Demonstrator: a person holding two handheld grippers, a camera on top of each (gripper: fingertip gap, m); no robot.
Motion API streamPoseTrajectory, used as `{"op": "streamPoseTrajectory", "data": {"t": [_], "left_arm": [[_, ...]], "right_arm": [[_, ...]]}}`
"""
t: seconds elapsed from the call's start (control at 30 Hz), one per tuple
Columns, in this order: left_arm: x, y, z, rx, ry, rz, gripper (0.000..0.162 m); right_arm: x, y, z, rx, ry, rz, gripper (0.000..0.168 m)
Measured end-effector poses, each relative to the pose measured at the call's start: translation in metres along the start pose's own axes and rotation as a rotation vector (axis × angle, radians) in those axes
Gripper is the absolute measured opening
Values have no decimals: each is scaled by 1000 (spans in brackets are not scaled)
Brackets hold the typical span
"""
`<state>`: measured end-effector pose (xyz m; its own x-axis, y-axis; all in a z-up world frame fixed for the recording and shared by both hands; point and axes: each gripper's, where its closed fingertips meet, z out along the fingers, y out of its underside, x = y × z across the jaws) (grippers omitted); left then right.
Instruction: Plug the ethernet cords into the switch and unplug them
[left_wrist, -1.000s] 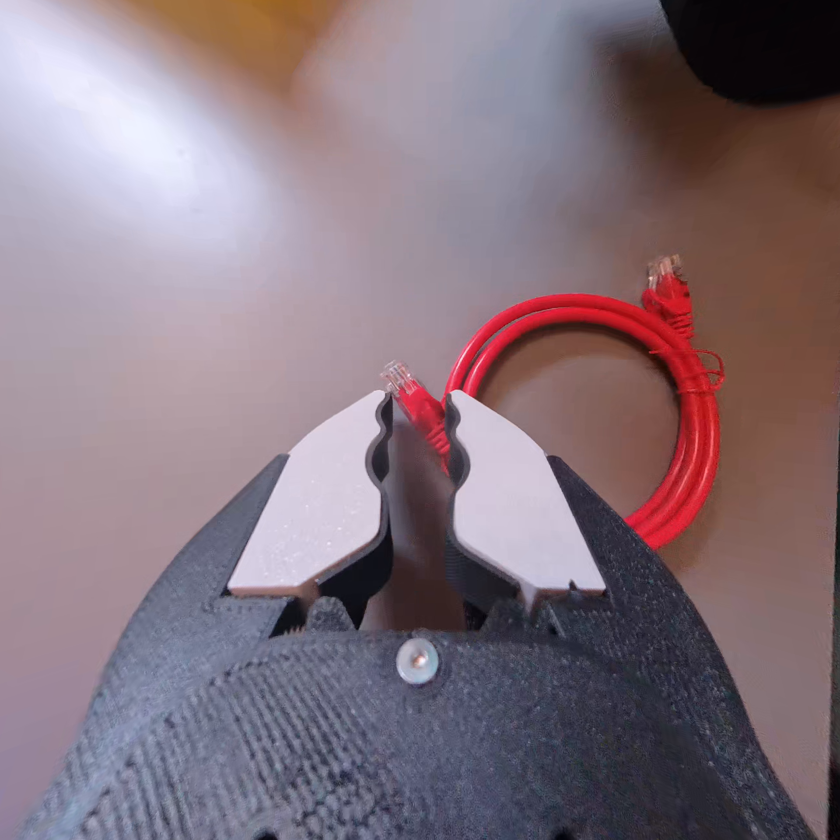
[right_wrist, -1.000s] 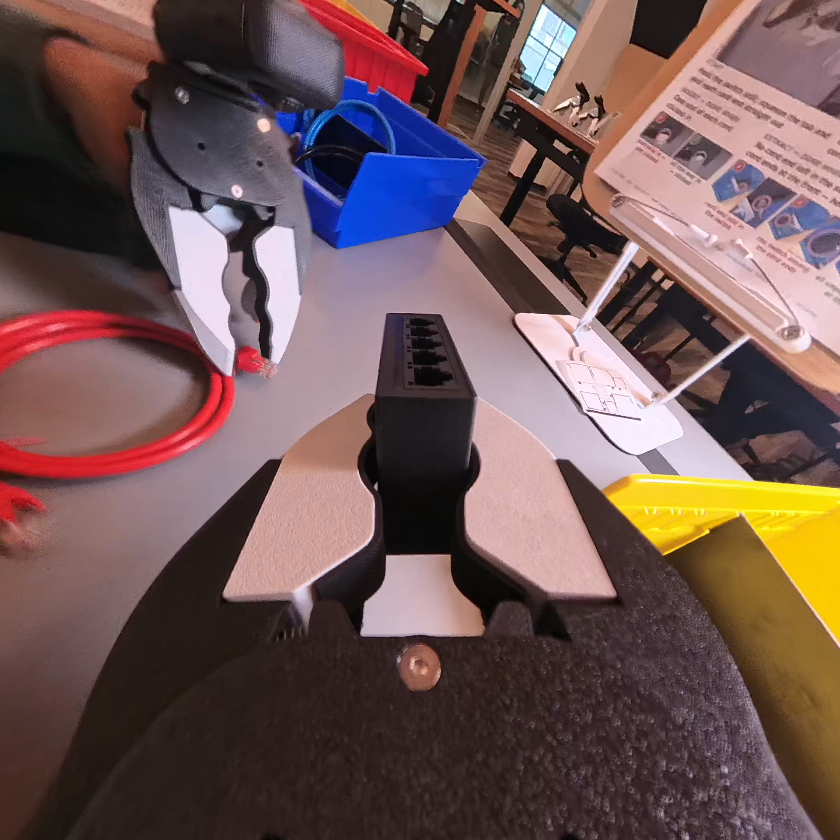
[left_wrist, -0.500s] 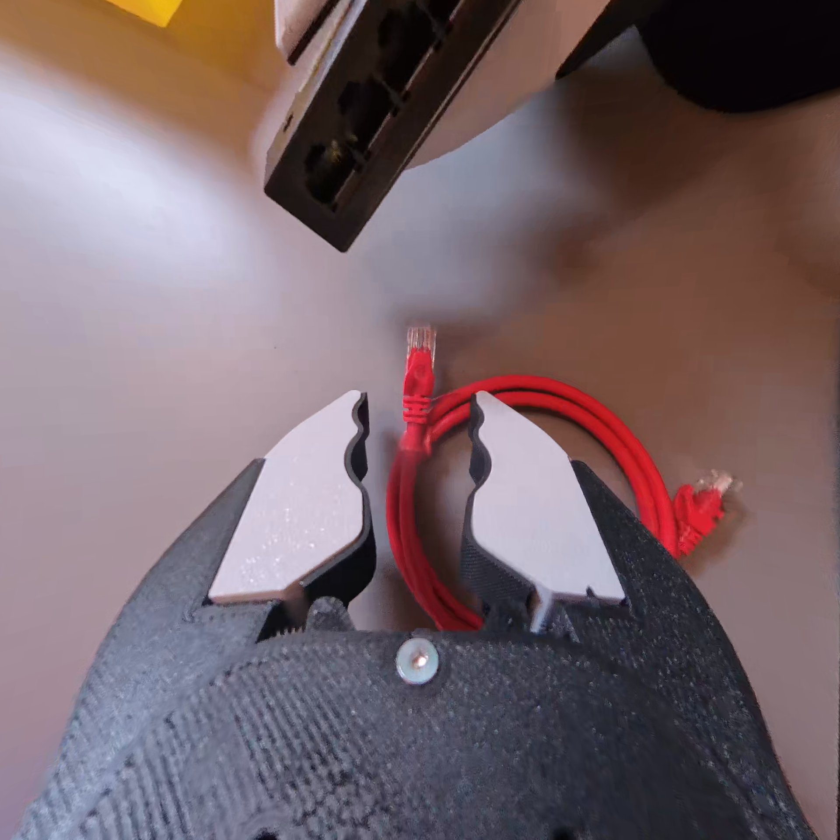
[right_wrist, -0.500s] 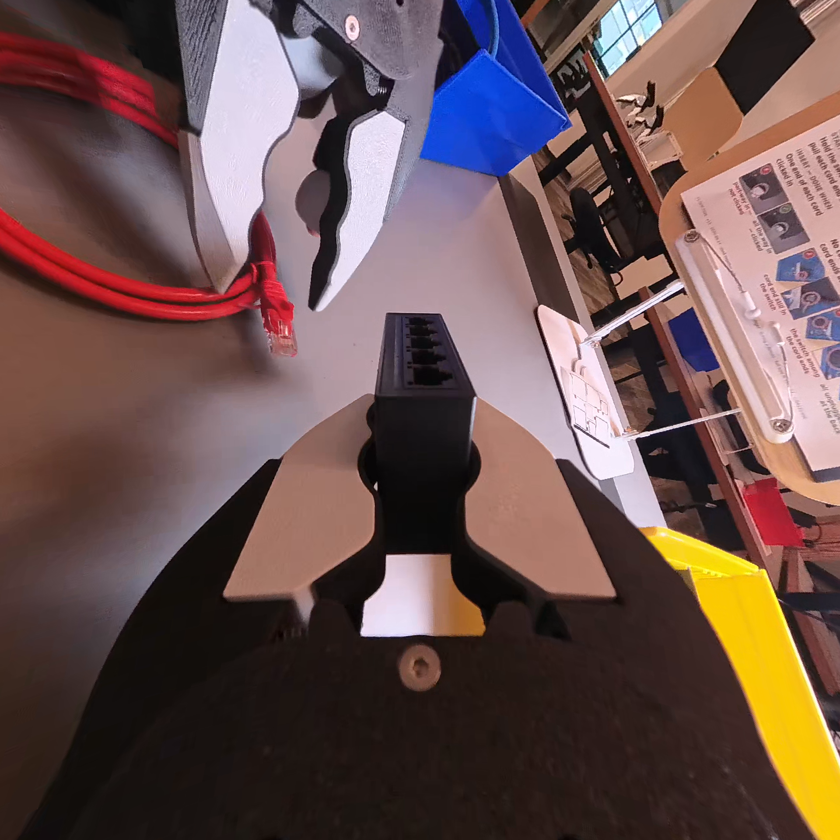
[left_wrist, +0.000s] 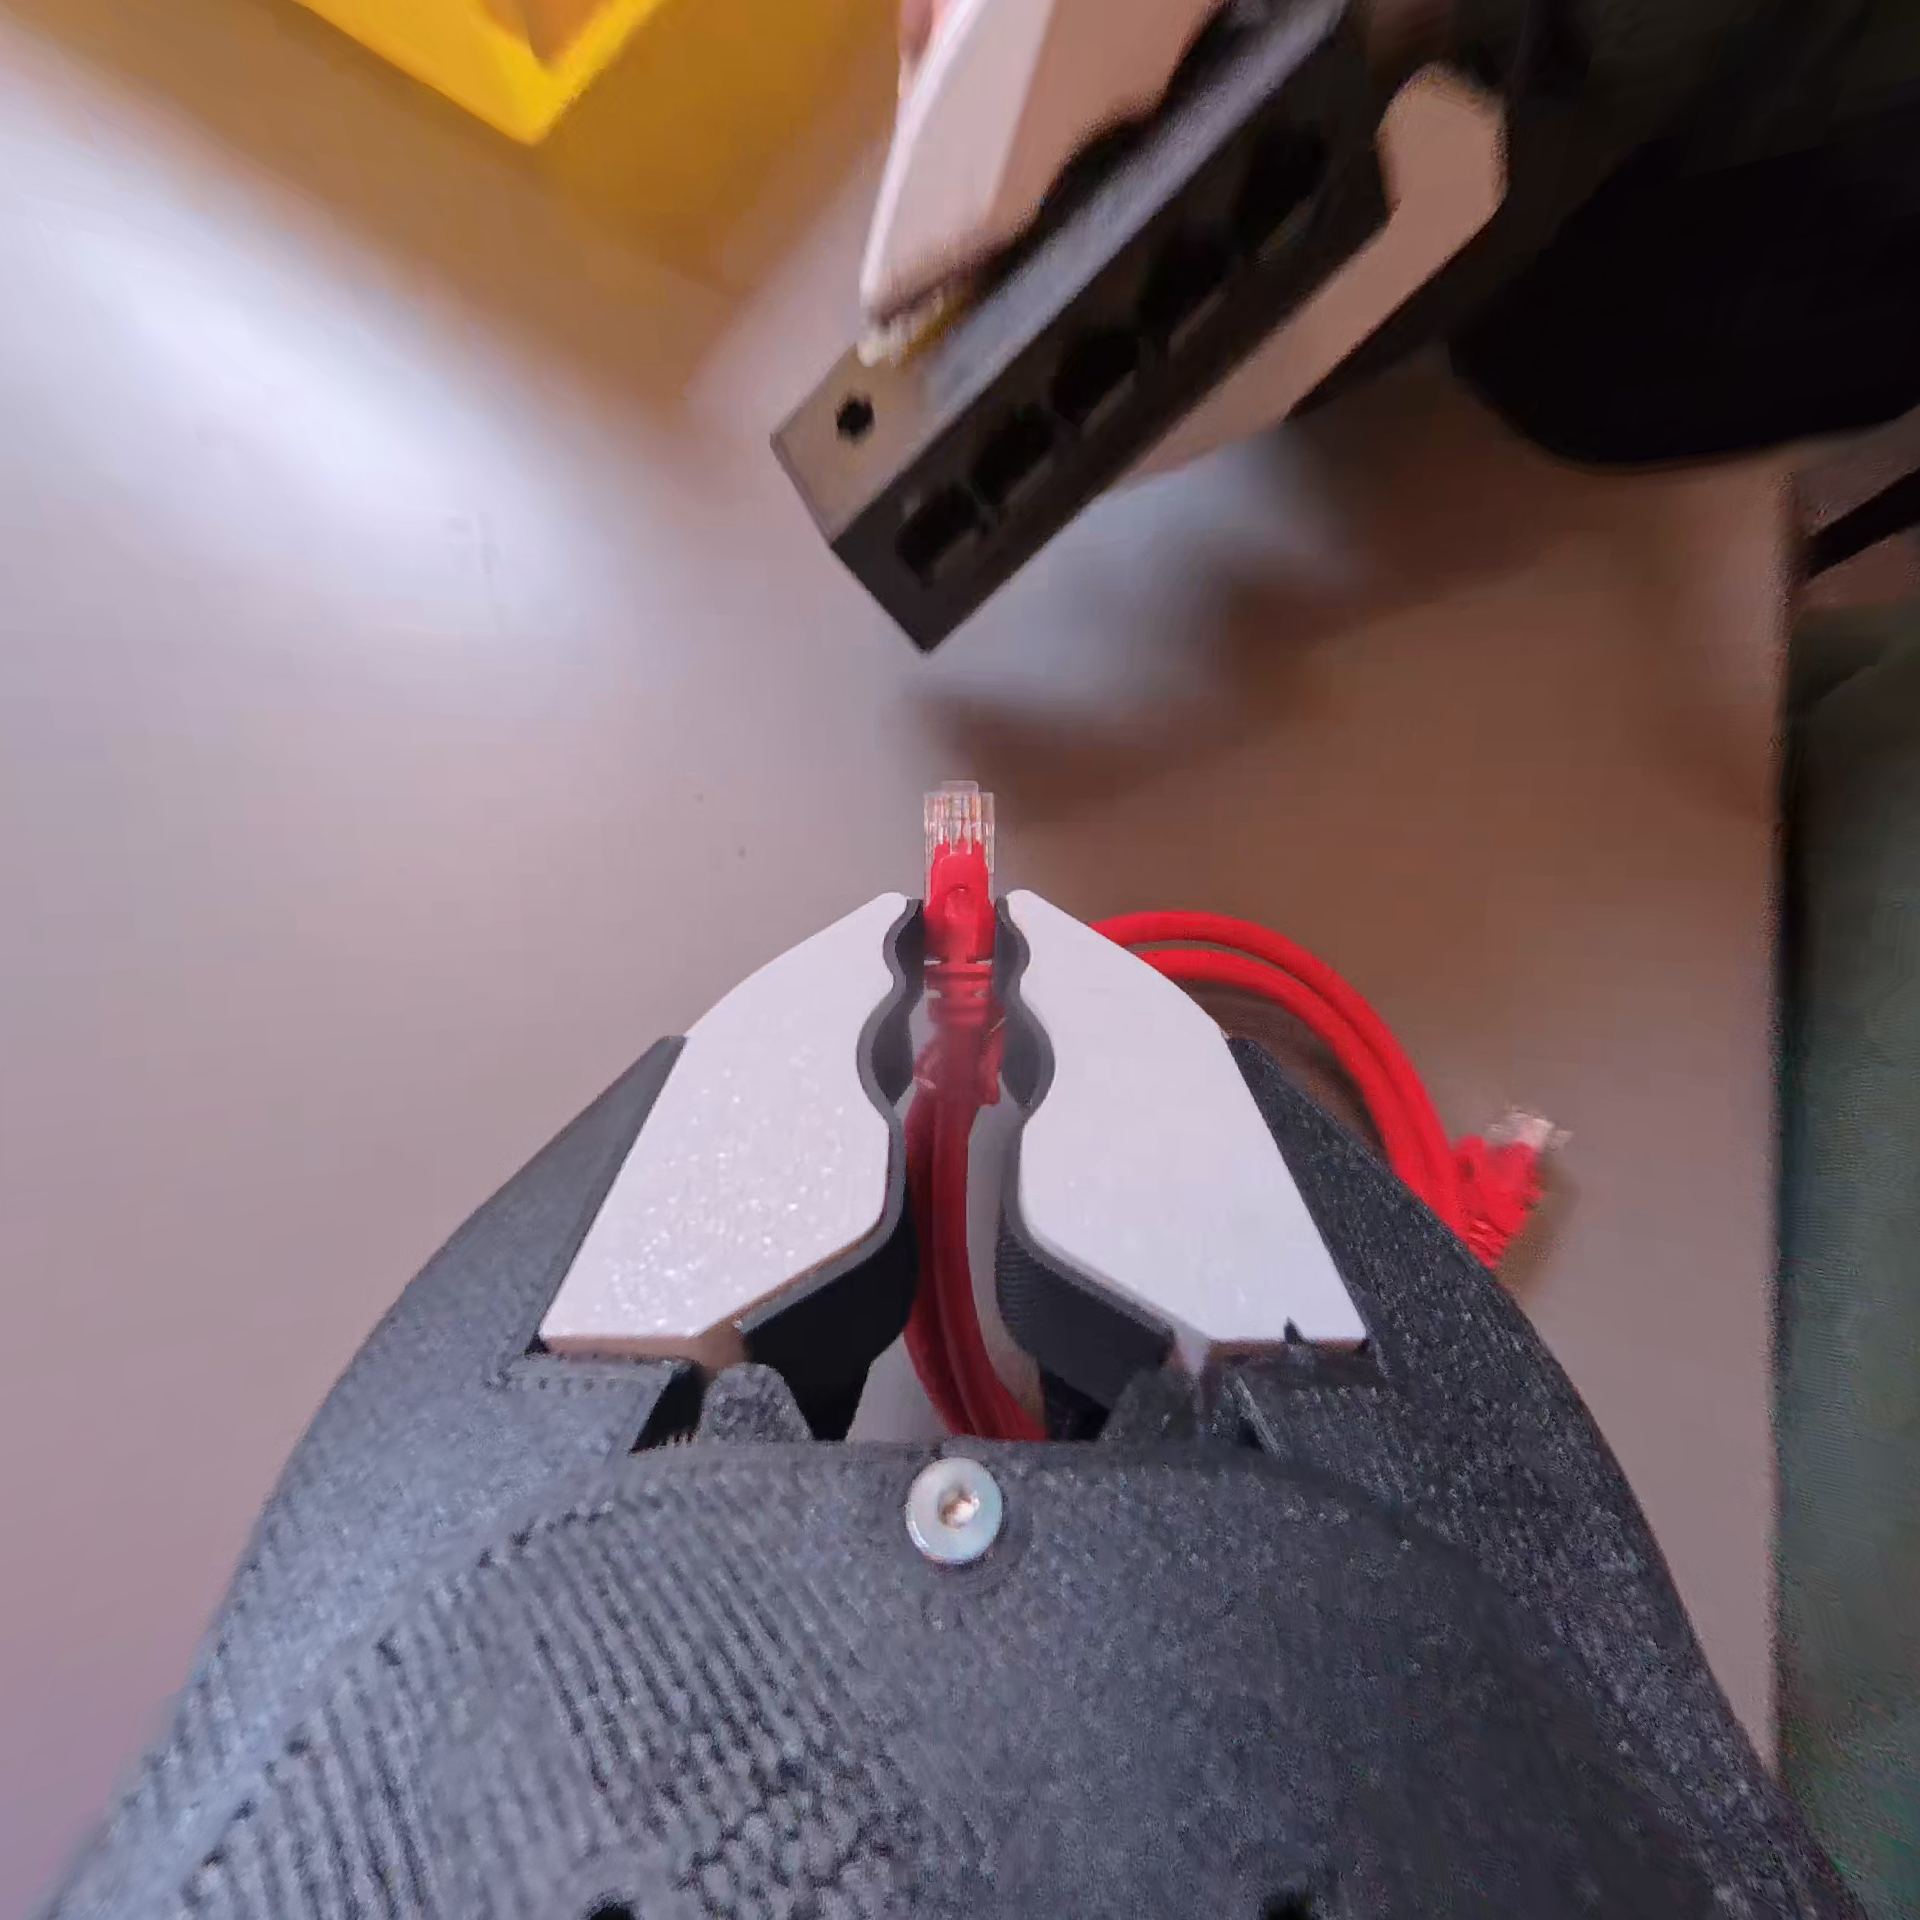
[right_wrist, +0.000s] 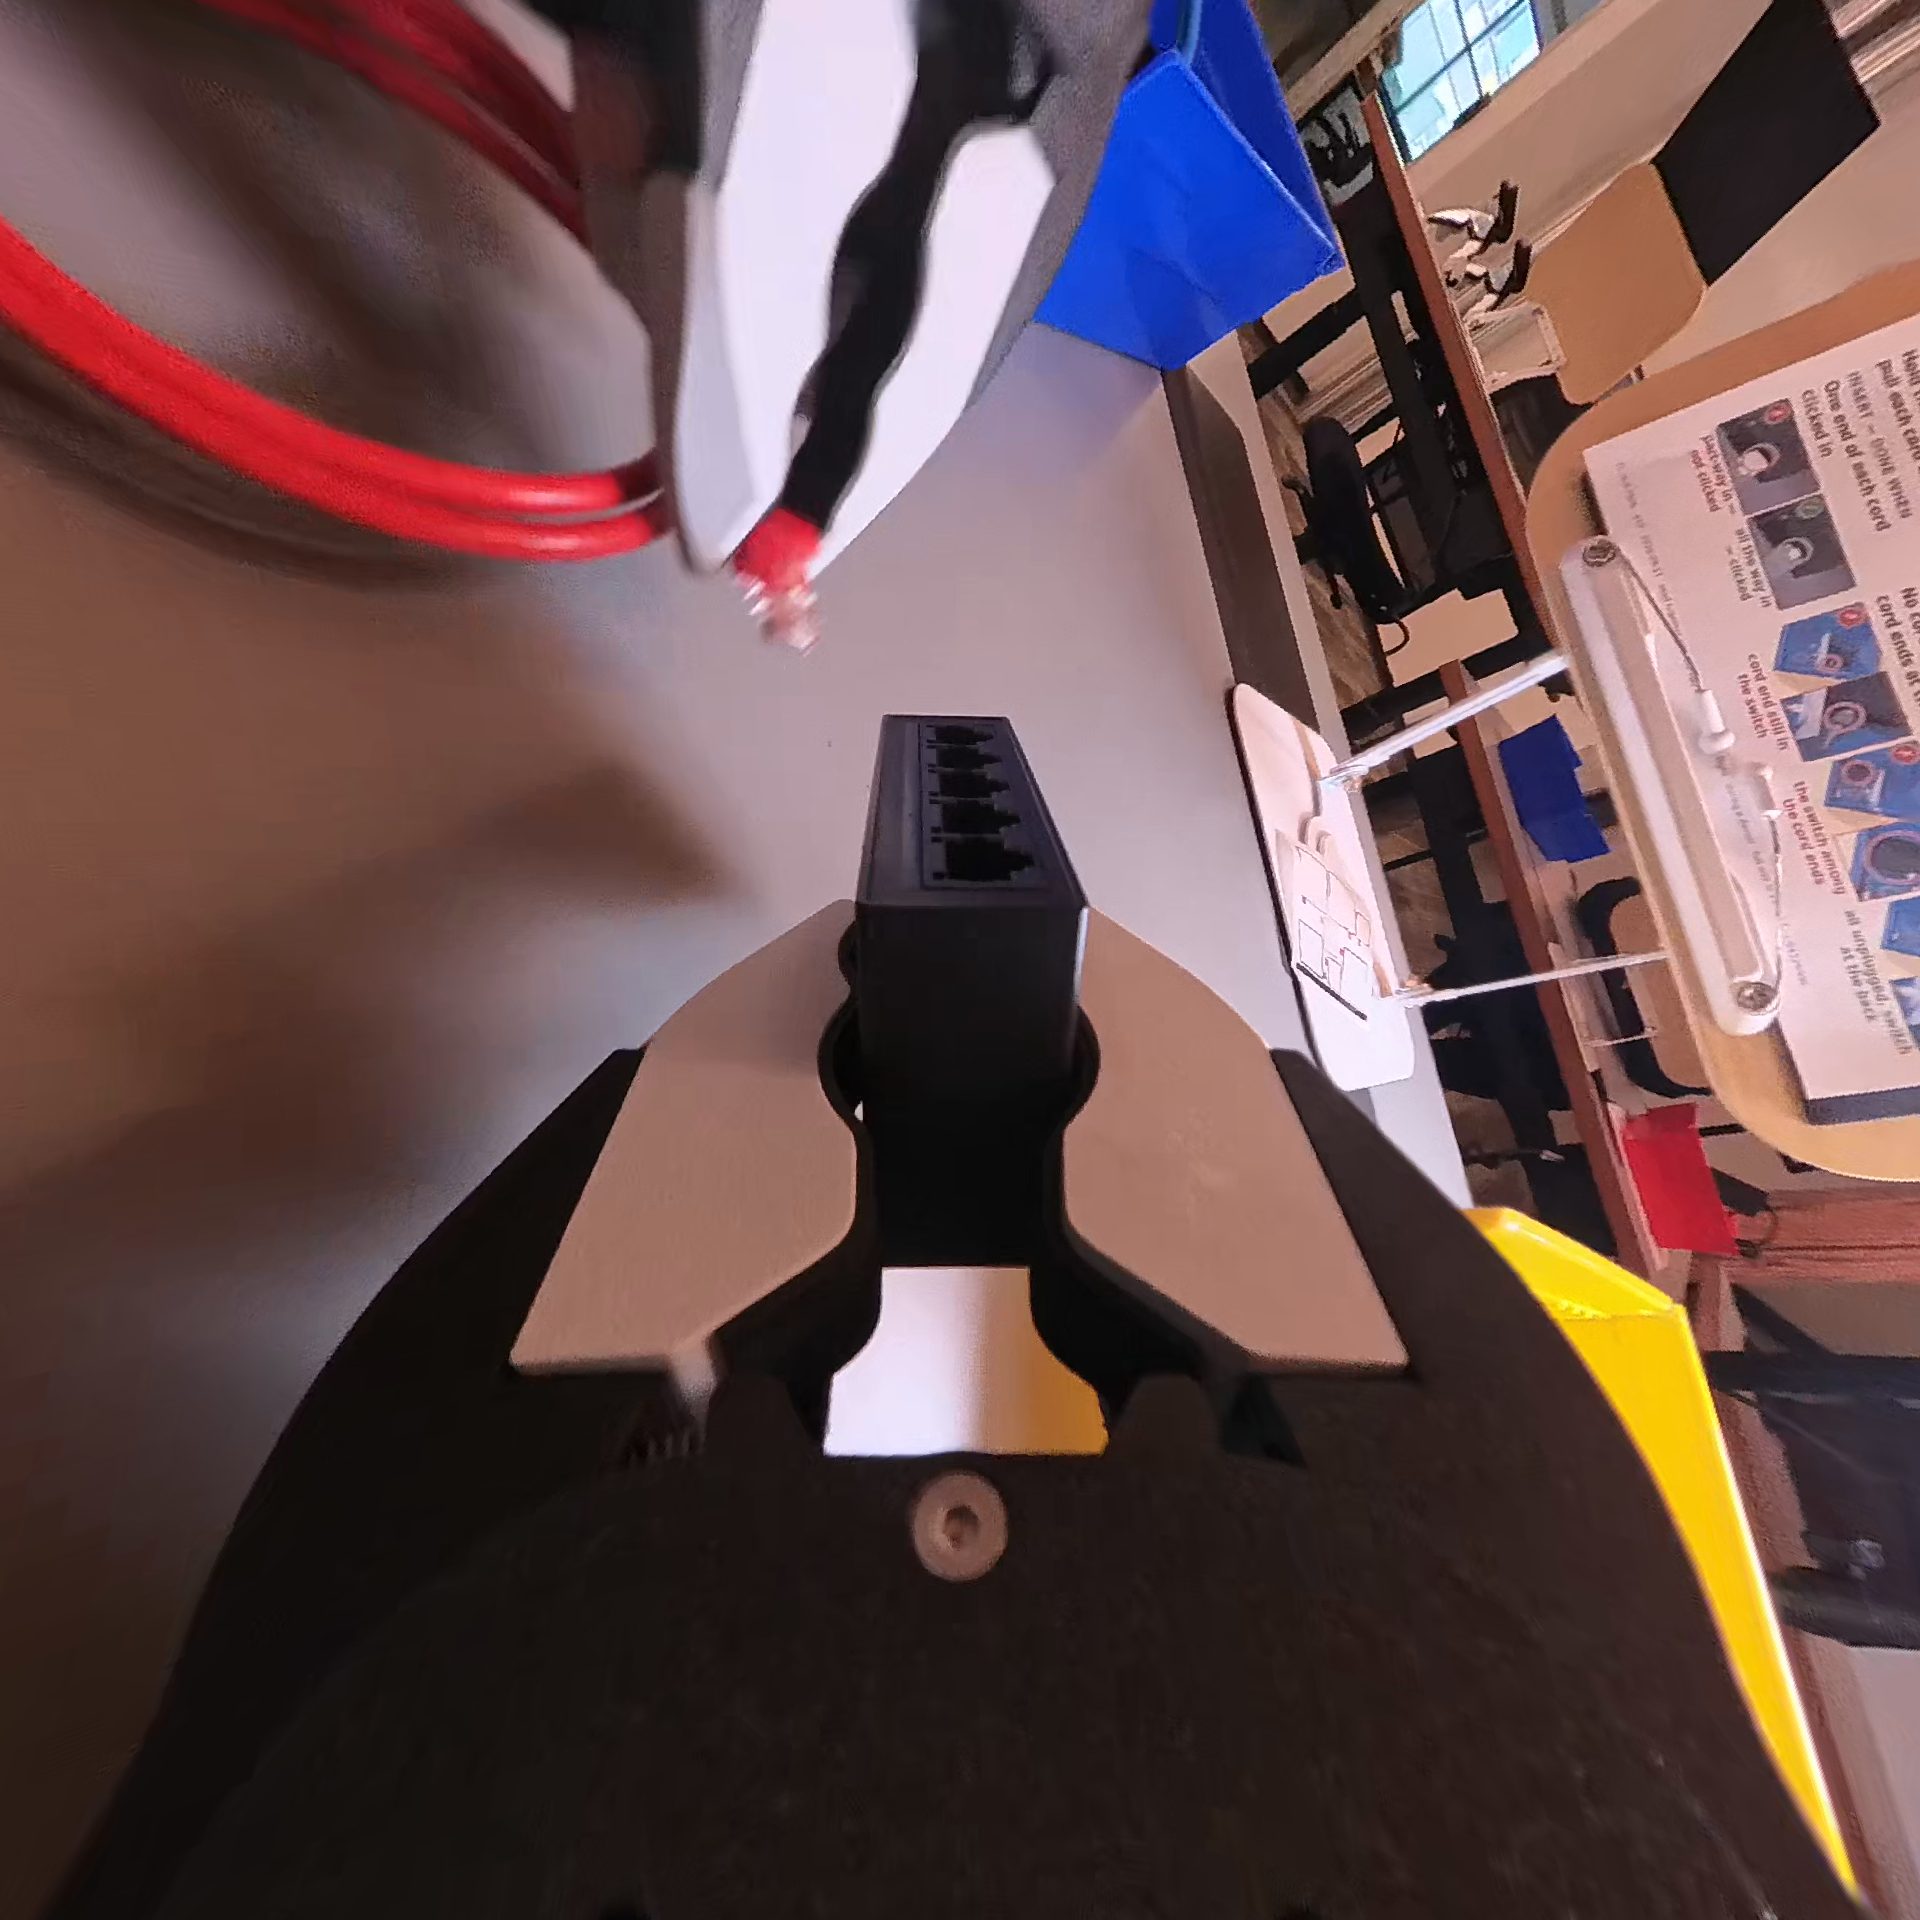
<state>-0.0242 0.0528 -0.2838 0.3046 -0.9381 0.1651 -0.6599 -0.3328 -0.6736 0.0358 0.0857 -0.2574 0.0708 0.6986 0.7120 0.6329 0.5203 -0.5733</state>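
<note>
While the grey tabletop (left_wrist: 364, 727) serves as the reference surface, entries run from nearest outward.

Item 1: left gripper (left_wrist: 961, 914), black textured body with two pale grey fingers (left_wrist: 748, 1132), nearly closed, its tips pinching the red boot of the connector. Held above the tabletop.

Item 2: red ethernet cord (left_wrist: 1340, 1029), round-sheathed, coiled in a loop. One end, a clear plastic plug (left_wrist: 958, 831) on a red boot, projects just past the left gripper's tips; the strands run back between the fingers. The far end, a second plug (left_wrist: 1512, 1138), hangs to the right of the gripper, blurred; whether it touches the tabletop cannot be told.

Item 3: right gripper (right_wrist: 966, 935), same black body and pale grey fingers, clamped on either flank of the switch, above the tabletop.

Item 4: black rectangular network switch (right_wrist: 966, 862), five ports in a row on its face, all vacant. Held off the tabletop, tilted, port face turned toward the held plug, near it but apart.

Item 5: yellow plastic bin (right_wrist: 1621, 1382), at the tabletop's right edge.

Item 6: blue plastic bin (right_wrist: 1195, 229), on the tabletop beyond the left gripper.

Item 7: white stand base (right_wrist: 1340, 935), on the tabletop's far edge, carrying wire legs and a printed instruction sheet (right_wrist: 1766, 623).
</note>
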Motion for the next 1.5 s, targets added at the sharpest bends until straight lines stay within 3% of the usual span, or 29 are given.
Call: {"op": "streamPoseTrajectory", "data": {"t": [0.03, 0.2, 0.47, 0.9, 1.03, 1.2, 1.27, 1.33, 1.43, 1.5], "left_arm": [[2, -7, -7, 29, 27, -25, 12], [3, -21, -11, 49, 84, -127, 12], [-4, -11, 4, -5, 106, -211, 12], [10, -4, 15, 19, 230, -214, 16], [12, -8, 11, 45, 152, -30, 34], [5, -19, 11, 69, -199, 422, 57], [8, -21, 18, 54, -258, 540, 52], [7, -21, 21, 35, -307, 624, 29], [14, -30, 12, 123, -274, 636, 28], [18, -36, 3, 195, -243, 609, 27]], "right_arm": [[0, 0, 1, -8, 8, -16, 29], [-2, -2, 9, -87, 59, -153, 30], [-17, -19, 15, -90, 97, -387, 29], [-39, -29, 11, -11, -1, -443, 29], [-39, -27, 12, -17, -8, -400, 29], [-35, -33, 6, 46, -67, -206, 29], [-35, -40, 4, 90, -103, -114, 29], [-34, -49, 0, 140, -135, -24, 29], [-27, -56, -8, 212, -154, 104, 29], [-14, -58, -13, 248, -133, 195, 42]]}}
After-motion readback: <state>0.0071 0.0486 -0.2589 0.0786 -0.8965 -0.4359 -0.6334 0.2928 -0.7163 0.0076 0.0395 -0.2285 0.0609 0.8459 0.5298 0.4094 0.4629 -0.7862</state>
